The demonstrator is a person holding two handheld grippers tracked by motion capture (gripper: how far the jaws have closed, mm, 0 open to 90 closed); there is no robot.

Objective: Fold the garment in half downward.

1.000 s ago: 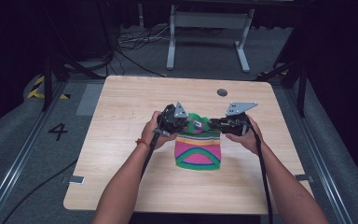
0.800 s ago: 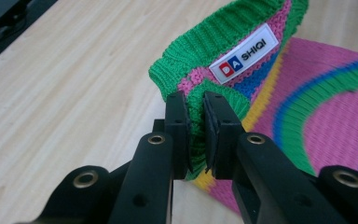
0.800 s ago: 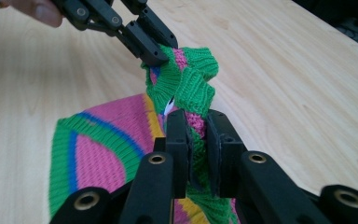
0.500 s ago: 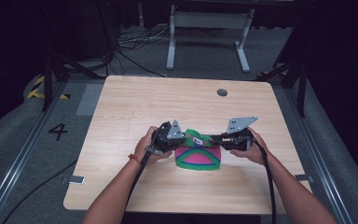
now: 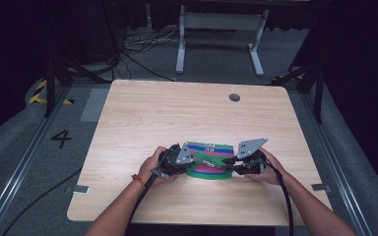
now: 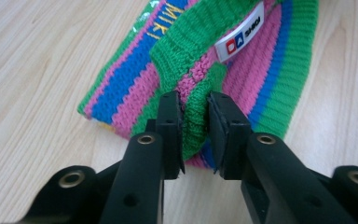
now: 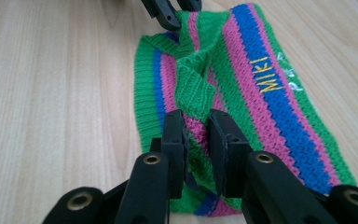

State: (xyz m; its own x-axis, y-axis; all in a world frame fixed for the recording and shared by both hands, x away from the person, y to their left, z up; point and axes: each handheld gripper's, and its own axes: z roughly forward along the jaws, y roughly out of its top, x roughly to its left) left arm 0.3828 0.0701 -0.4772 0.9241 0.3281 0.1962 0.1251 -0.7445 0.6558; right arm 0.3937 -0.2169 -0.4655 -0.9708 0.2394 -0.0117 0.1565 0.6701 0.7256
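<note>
A knitted garment [image 5: 209,162] striped green, pink and blue lies folded near the table's front middle. It carries yellow letters "MIKI" and a white label [image 6: 239,32]. My left gripper [image 5: 194,161] pinches the left end of its folded green edge, jaws shut on the knit [image 6: 195,119]. My right gripper [image 5: 226,163] holds the same garment [image 7: 242,88] at the opposite end, jaws shut on a bunched fold [image 7: 196,128]. The other gripper's black jaw tips [image 7: 170,11] show at the far end of the fabric in the right gripper view.
The light wooden table [image 5: 177,118] has a round cable hole [image 5: 234,97] at the back right. Dark floor with cables and a white stand [image 5: 216,29] lies behind it. Metal rails [image 5: 24,162] run along both sides.
Both grippers have pulled the garment's far part toward the person and down, folding it over itself. The visible piece is now shorter front to back, and the hands sit nearer the front edge.
</note>
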